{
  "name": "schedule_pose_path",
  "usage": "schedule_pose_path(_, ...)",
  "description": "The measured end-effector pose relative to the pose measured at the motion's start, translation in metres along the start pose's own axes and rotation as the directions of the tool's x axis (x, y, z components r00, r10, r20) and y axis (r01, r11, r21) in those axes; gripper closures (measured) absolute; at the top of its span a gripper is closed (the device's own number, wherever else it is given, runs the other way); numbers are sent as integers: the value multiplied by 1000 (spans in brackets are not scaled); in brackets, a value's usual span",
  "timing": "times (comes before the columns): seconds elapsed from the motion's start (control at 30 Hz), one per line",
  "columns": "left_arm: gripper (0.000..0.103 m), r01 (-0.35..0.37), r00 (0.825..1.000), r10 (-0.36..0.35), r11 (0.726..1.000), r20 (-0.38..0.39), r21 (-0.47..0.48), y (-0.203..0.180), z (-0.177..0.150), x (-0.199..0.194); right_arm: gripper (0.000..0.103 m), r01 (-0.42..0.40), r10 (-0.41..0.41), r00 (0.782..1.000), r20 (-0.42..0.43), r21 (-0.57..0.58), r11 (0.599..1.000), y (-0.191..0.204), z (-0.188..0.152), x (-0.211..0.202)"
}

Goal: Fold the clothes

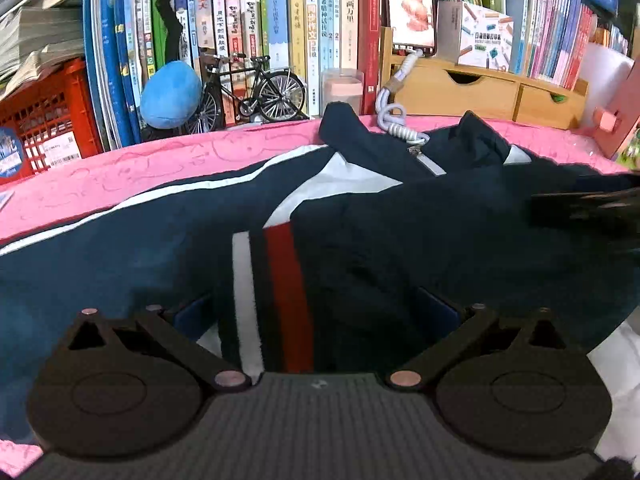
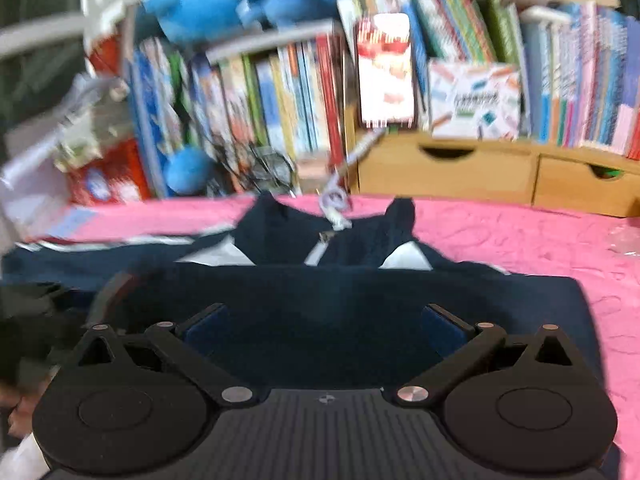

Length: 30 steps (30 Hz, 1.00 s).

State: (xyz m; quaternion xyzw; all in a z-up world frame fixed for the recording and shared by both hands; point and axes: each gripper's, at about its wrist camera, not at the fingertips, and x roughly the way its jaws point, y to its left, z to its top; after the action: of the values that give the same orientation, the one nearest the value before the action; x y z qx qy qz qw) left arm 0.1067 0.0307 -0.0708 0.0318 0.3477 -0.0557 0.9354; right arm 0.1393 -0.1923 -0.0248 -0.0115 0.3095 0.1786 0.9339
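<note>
While the navy jacket (image 1: 360,248) lies on the pink cover (image 1: 120,176), left gripper (image 1: 316,316) and right gripper (image 2: 324,328) hover over it, jaws wide, holding nothing

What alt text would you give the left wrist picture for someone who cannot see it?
A navy jacket with white and red stripes lies spread on a pink table cover, the open left gripper low over it. Behind stand a row of books, a model bicycle and a wooden drawer box.

Both wrist views low, close, angled down over jacket (image 1: 360,248), sharing bookshelf (image 1: 280,20) behind
</note>
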Motion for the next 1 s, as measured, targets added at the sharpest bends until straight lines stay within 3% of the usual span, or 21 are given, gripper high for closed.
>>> schedule_pose_path(0.1, 0, 1, 1000, -1, 1000, 2, 0, 1, -3, 0, 0, 76, -79, 995, -64, -46, 996, 7, -1, 34)
schedule_pose_path(0.27, 0, 3, 1000, -3, 1000, 3, -2, 1, -5, 0, 0, 215, -218, 974, -58, -55, 975, -36, -4, 40)
schedule_pose_path(0.4, 0, 3, 1000, -3, 1000, 3, -2, -1, -4, -1, 0, 419, -406, 906, -119, 123, 900, -123, 1, 30)
schedule_pose_path(0.43, 0, 3, 1000, -3, 1000, 3, -2, -1, -4, -1, 0, 452, -426, 890, -161, 201, 869, -146, 3, 27)
schedule_pose_path(0.5, 0, 2, 1000, -2, 1000, 3, -3, -1, -4, -1, 1, 472, -427, 881, -205, 314, 824, -173, 5, 14)
schedule_pose_path(0.57, 0, 2, 1000, -2, 1000, 3, -3, -1, -4, -1, 1, 442, -417, 897, -148, 331, 834, -171, 7, -5)
schedule_pose_path(0.67, 0, 4, 1000, -4, 1000, 3, -4, 0, -4, 0, 0, 273, -274, 961, -24, 226, 935, -136, 3, -34)
schedule_pose_path(0.77, 0, 5, 1000, -5, 1000, 2, -4, 0, -4, 0, 0, 124, -125, 992, 9, 66, 990, -90, -13, -55)
schedule_pose_path(0.83, 0, 5, 1000, -5, 1000, 3, -5, 0, -5, -1, 0, 101, -102, 994, -34, -37, 994, -68, -30, -60)
schedule_pose_path(0.93, 0, 5, 1000, -5, 1000, 3, -5, 0, -5, -1, 1, 183, -194, 975, -111, -98, 978, -77, -55, -59)
schedule_pose_path(1.0, 0, 6, 1000, -6, 1000, 3, -4, 0, -5, -1, 1, 203, -201, 971, -132, 2, 979, -111, -72, -64)
